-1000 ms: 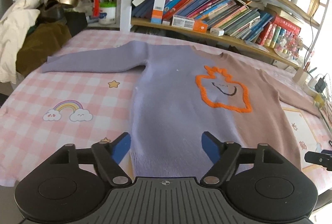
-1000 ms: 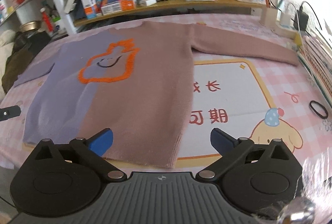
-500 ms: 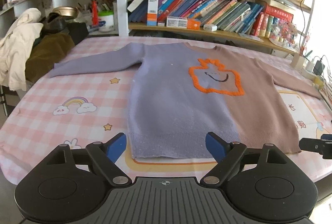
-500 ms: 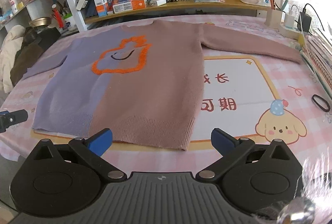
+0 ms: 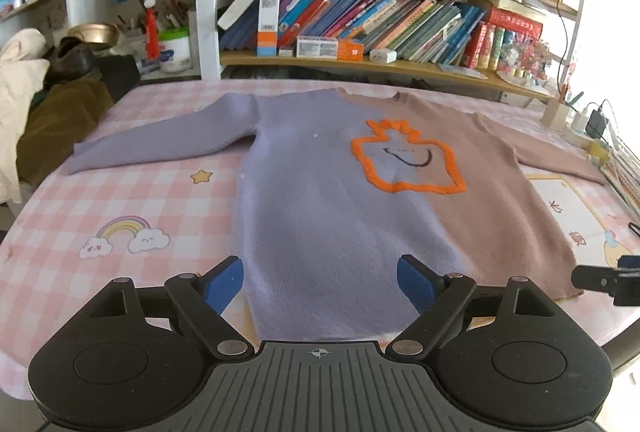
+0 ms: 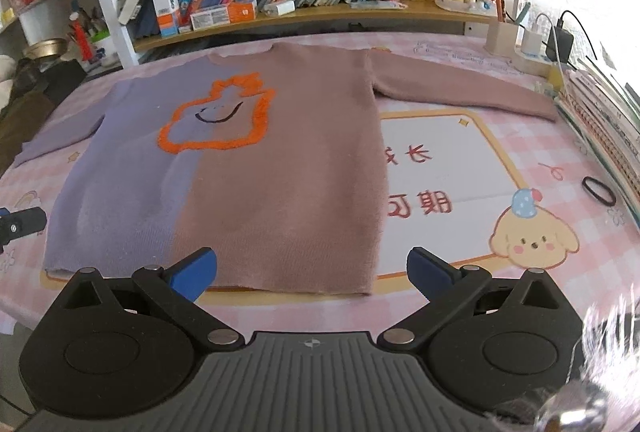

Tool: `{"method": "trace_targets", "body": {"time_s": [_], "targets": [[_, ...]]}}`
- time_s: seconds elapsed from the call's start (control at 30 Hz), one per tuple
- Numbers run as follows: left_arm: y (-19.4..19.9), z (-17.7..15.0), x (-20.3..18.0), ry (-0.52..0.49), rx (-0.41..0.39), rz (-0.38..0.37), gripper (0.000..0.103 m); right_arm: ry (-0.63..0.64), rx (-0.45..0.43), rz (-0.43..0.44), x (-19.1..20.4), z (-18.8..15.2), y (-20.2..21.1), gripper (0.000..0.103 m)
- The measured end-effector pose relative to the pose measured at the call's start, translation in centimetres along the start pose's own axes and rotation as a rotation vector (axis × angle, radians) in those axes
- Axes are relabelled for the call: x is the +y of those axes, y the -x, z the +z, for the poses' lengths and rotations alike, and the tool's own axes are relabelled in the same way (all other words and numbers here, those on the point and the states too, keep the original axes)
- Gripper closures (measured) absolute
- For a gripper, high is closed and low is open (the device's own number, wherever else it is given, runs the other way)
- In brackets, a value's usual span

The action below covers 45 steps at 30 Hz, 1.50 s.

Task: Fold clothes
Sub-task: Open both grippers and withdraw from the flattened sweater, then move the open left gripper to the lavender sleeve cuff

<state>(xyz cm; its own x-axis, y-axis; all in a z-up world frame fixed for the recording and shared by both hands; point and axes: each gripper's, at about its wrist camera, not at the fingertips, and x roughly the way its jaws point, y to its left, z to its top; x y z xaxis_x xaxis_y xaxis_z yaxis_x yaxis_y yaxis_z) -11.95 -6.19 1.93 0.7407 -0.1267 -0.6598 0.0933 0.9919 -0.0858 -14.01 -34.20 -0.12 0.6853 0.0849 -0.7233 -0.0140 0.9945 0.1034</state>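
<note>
Two-tone lilac-and-mauve knit sweater (image 5: 344,200) with orange motif: flat on pink checked table (image 5: 120,200), hem nearest, collar away; left gripper (image 5: 320,282) over lilac hem, right gripper (image 6: 312,274) at mauve corner, both spread, empty.

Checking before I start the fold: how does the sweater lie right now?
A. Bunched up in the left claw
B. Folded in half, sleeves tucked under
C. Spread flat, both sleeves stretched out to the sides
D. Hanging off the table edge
C: the sweater lies flat on the table, its lilac sleeve and brown sleeve stretched out to opposite sides, and both open claws hold nothing.
</note>
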Motion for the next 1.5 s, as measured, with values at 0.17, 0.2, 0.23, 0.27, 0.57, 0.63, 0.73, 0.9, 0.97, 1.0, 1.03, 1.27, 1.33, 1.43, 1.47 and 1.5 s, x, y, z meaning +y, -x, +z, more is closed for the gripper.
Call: {"method": "trace_targets", "body": {"time_s": [0.17,0.2,0.23,0.27,0.57,0.63,0.73,0.9,0.97,1.0,1.03,1.27,1.33,1.43,1.47,1.5], "targets": [[-1.3,1.4,2.8,-0.032,0.005,-0.044,0.016,-0.025,0.0,-0.037,2.9,0.6,-0.6,0.0],[-1.5,1.6,3.3,-0.037,0.007,-0.053,0.016,-0.031,0.002,-0.044,3.6,0.7,-0.8,0.0],[-1.8,1.7,3.9,-0.038,0.01,-0.059,0.016,-0.035,0.003,-0.05,4.2,0.8,-1.0,0.0],[-2.1,1.9,4.6,-0.037,0.013,-0.064,0.016,-0.038,0.003,-0.057,4.7,0.9,-1.2,0.0],[-4.0,3.3,10.4,-0.009,0.004,-0.085,0.016,-0.067,-0.006,-0.114,9.6,2.0,-2.9,0.0],[-4.4,3.6,11.9,0.014,0.001,-0.078,0.016,-0.063,-0.004,-0.122,10.6,2.2,-3.3,0.0],[-5.2,4.0,14.1,0.052,-0.002,-0.059,0.016,-0.059,0.001,-0.136,11.7,2.4,-3.7,0.0],[-6.5,4.8,17.5,0.112,-0.009,-0.018,0.016,-0.067,0.011,-0.179,12.7,2.6,-3.9,0.0],[-7.0,5.1,18.7,0.136,-0.013,-0.001,0.016,-0.067,0.017,-0.192,13.0,2.6,-4.0,0.0],[-7.2,5.2,19.4,0.15,-0.016,0.009,0.016,-0.064,0.02,-0.197,13.2,2.6,-4.0,0.0],[-7.4,5.2,19.9,0.162,-0.018,0.018,0.016,-0.061,0.023,-0.202,13.3,2.6,-4.0,0.0],[-8.8,5.4,23.4,0.231,-0.04,0.109,0.016,-0.063,0.038,-0.239,13.5,2.5,-4.0,0.0],[-9.0,5.5,24.3,0.252,-0.048,0.11,0.018,-0.074,0.046,-0.257,13.2,2.3,-3.9,0.0],[-9.4,5.7,25.7,0.285,-0.062,0.124,0.018,-0.071,0.045,-0.289,13.2,2.1,-3.7,0.0],[-9.5,5.7,26.2,0.302,-0.064,0.129,0.02,-0.069,0.046,-0.29,13.2,2.0,-3.6,0.0],[-9.7,5.7,26.7,0.322,-0.066,0.132,0.024,-0.063,0.048,-0.291,13.3,2.0,-3.5,0.0]]}}
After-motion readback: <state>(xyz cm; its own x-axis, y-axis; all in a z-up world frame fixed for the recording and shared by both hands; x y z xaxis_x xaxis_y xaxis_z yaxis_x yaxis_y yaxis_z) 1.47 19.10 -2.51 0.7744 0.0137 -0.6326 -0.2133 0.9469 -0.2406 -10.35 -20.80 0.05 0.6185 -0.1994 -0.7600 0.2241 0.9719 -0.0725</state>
